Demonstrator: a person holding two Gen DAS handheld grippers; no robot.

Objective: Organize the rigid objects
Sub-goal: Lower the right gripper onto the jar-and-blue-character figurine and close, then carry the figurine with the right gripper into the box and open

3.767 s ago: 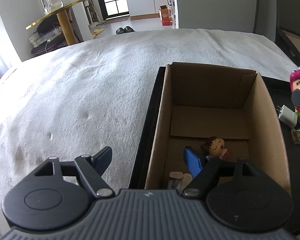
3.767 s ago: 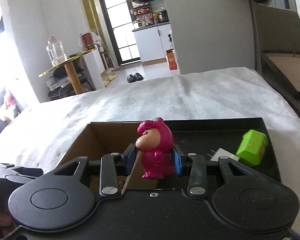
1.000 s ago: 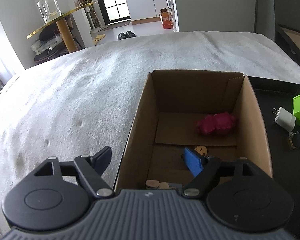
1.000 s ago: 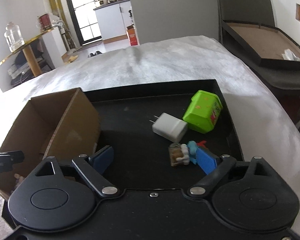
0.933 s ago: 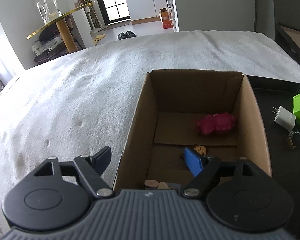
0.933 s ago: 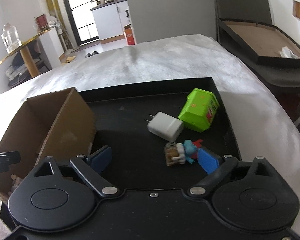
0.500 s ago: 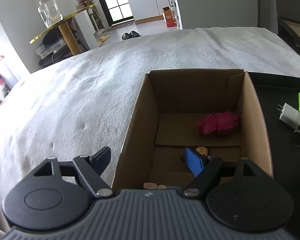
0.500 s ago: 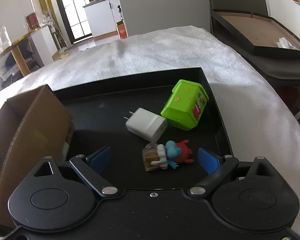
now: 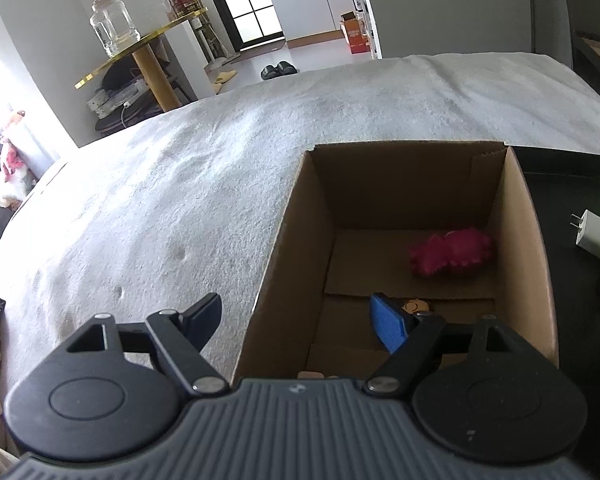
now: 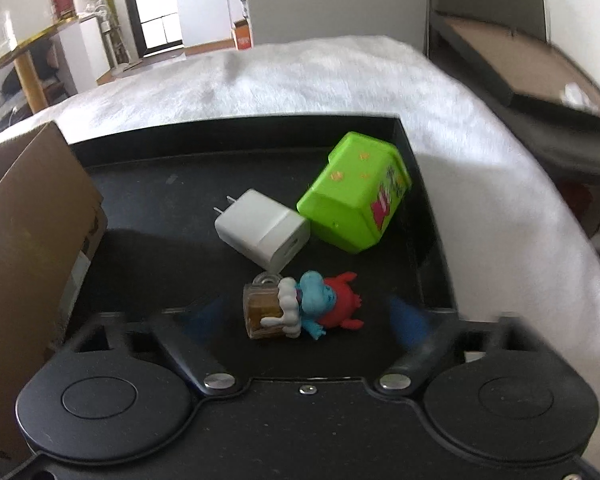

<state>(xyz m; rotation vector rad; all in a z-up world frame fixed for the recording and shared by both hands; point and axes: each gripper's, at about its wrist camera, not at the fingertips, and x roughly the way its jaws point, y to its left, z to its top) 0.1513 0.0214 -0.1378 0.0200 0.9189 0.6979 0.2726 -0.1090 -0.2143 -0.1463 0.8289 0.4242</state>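
A cardboard box (image 9: 534, 248) stands open on the black tray (image 10: 148, 184); inside lie the pink figure (image 9: 452, 250) and a small doll head (image 9: 416, 306). My left gripper (image 9: 300, 318) is open and empty, straddling the box's near left wall. My right gripper (image 10: 304, 320) is open with its fingers on either side of a small blue-and-red figure holding a brown mug (image 10: 300, 308), not touching it. Behind it lie a white charger (image 10: 262, 230) and a green toy block (image 10: 354, 192).
The tray and box sit on a white fleecy cover (image 9: 160, 208). The box's side wall (image 10: 28, 240) stands at the left of the right wrist view. The charger (image 9: 596, 236) also shows right of the box. A gold side table with a jar (image 9: 140, 46) stands far back.
My right gripper dropped the pink figure into the box, then moved right and down over the tray until its open fingers bracket the small blue-and-red figure. The left gripper drifted slightly.
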